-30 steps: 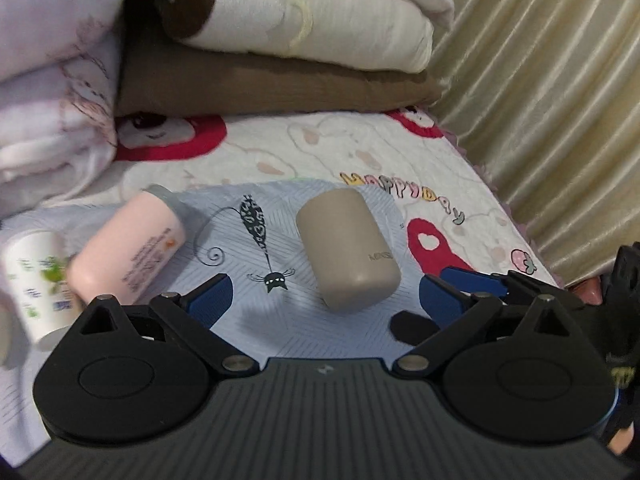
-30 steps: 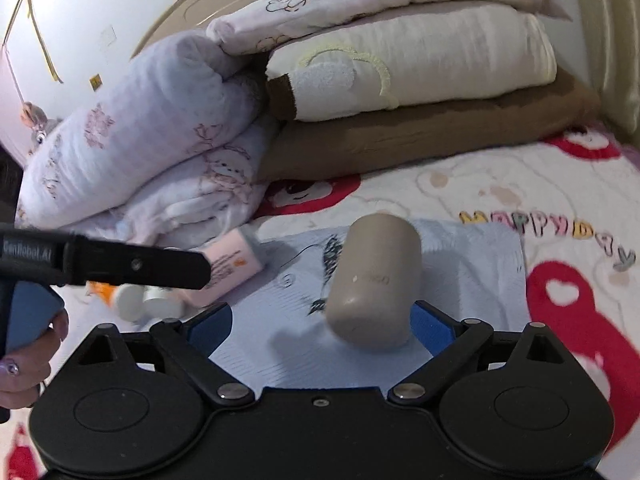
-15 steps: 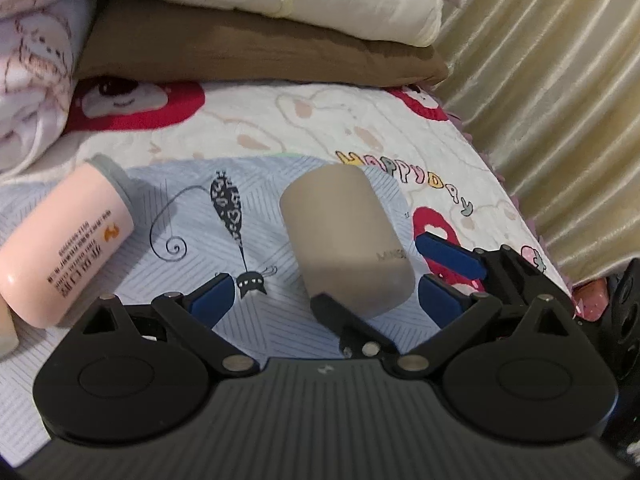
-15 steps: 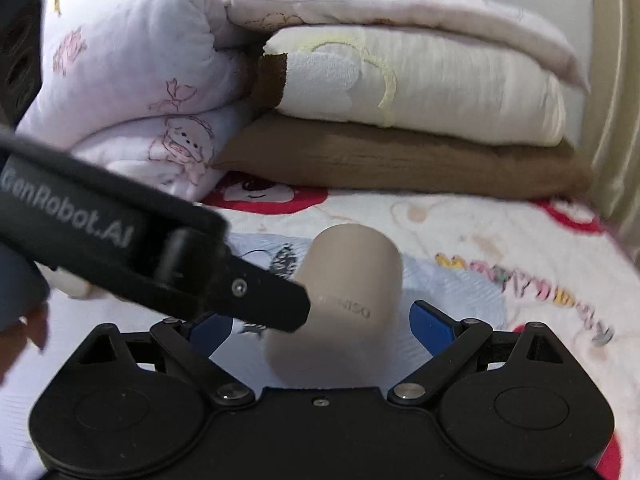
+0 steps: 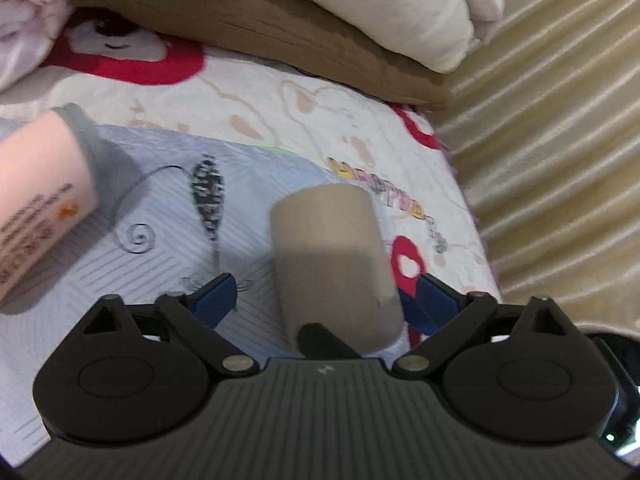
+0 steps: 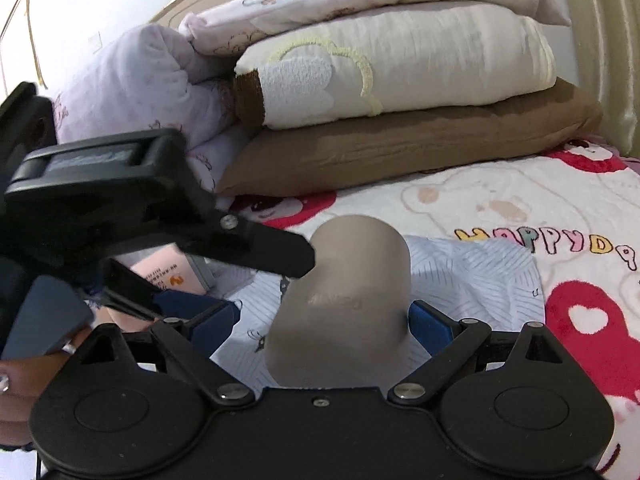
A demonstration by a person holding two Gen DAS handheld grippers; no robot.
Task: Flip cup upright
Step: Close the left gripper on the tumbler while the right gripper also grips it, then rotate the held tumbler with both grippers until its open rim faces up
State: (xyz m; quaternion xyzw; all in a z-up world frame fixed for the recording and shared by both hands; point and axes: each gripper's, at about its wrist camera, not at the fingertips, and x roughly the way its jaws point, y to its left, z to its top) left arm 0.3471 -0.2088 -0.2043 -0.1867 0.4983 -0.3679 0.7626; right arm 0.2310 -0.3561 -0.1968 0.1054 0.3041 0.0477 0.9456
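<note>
A taupe cup (image 5: pixel 332 256) lies on its side on a pale blue striped cloth (image 5: pixel 120 264) on the bed. It also shows in the right wrist view (image 6: pixel 348 300). My left gripper (image 5: pixel 320 300) is open, its blue pads either side of the cup's near end, with a gap on the left. My right gripper (image 6: pixel 320 324) is open and straddles the cup's near end from the other side. One black finger of the left gripper (image 6: pixel 256 244) reaches to the cup's upper left in the right wrist view.
A pink bottle (image 5: pixel 36 208) lies on the cloth to the left. Stacked pillows and quilts (image 6: pixel 380 92) stand behind. A beige curtain (image 5: pixel 560 140) hangs at the right. The printed bedsheet (image 6: pixel 540 208) spreads around the cloth.
Both grippers have closed in on the cup, which now sits between each pair of open fingers. The left gripper moved forward and right; the white patterned cup has left its view.
</note>
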